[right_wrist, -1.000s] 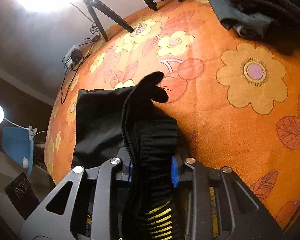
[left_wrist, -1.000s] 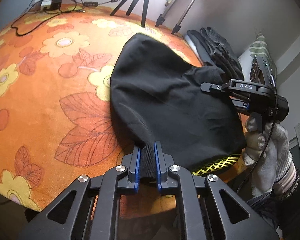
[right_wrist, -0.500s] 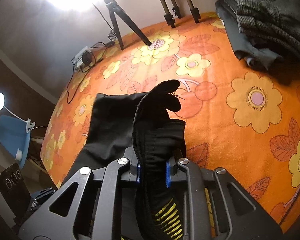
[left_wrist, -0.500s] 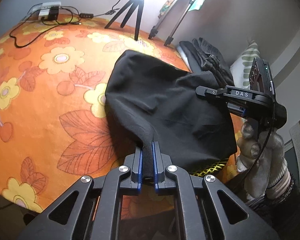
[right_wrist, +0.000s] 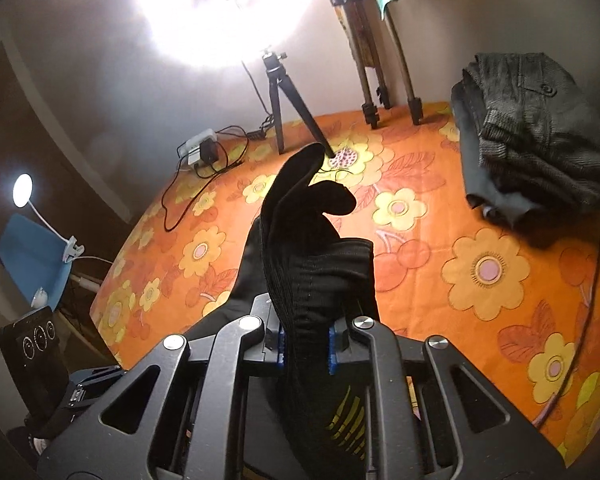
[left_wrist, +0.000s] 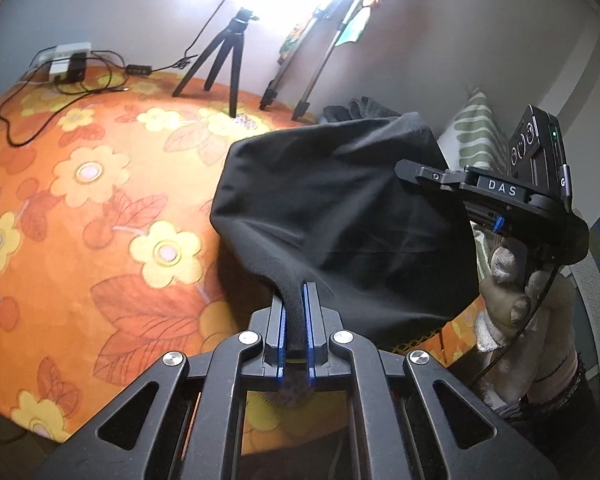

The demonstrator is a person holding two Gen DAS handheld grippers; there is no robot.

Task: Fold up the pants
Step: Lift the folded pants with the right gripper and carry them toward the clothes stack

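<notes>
Left gripper point(left_wrist: 296, 320) and right gripper point(right_wrist: 305, 344), jaws clamped on soft, limp black knit pants point(left_wrist: 340, 216), likely best held by the ribbed edge.

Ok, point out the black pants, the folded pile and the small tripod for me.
pants point(left_wrist: 340, 208), left wrist view, middle of the hanging black cloth.
pile point(right_wrist: 540, 136), right wrist view, top grey garment.
tripod point(right_wrist: 278, 92), right wrist view, centre column above the legs.

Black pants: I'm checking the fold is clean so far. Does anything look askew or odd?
Slightly. The black pants hang between both tools, but at the right tool the ribbed edge is bunched into a thick wad with a flap sticking up, while the left tool pinches a thin, flat edge. No damage shows.
</notes>
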